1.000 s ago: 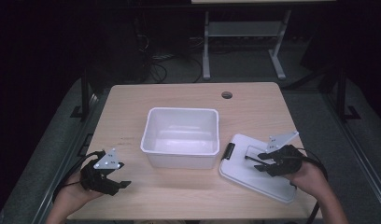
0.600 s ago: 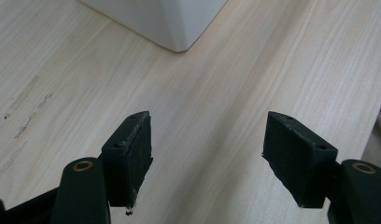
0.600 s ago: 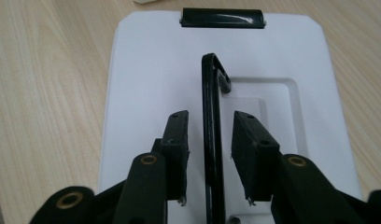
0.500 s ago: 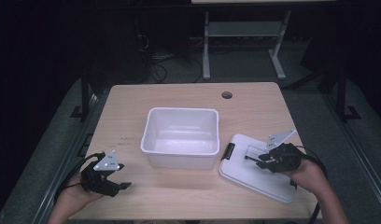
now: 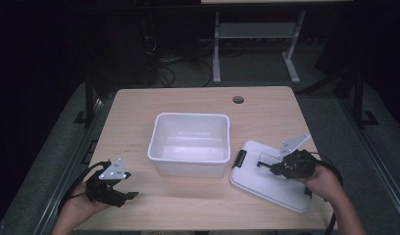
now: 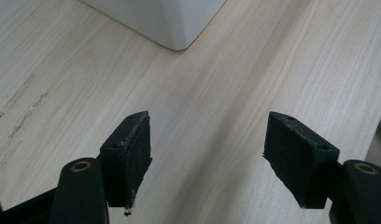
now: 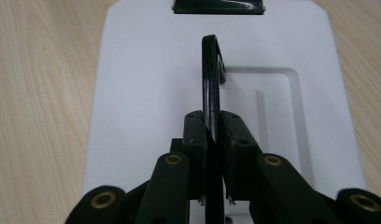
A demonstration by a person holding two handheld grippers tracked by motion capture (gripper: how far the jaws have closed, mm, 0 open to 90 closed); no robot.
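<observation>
At the near edge of the bench (image 5: 198,205), the left gripper (image 5: 132,195) rests with jaws spread over bare wood, nothing between them. The right gripper (image 7: 213,140) has just been closing its jaws, now pinching the black handle (image 7: 210,79) standing up from the white lid (image 5: 266,183); the handle's base is hidden behind them. The lid lies flat just right of the white bin (image 5: 190,142), which holds nothing.
</observation>
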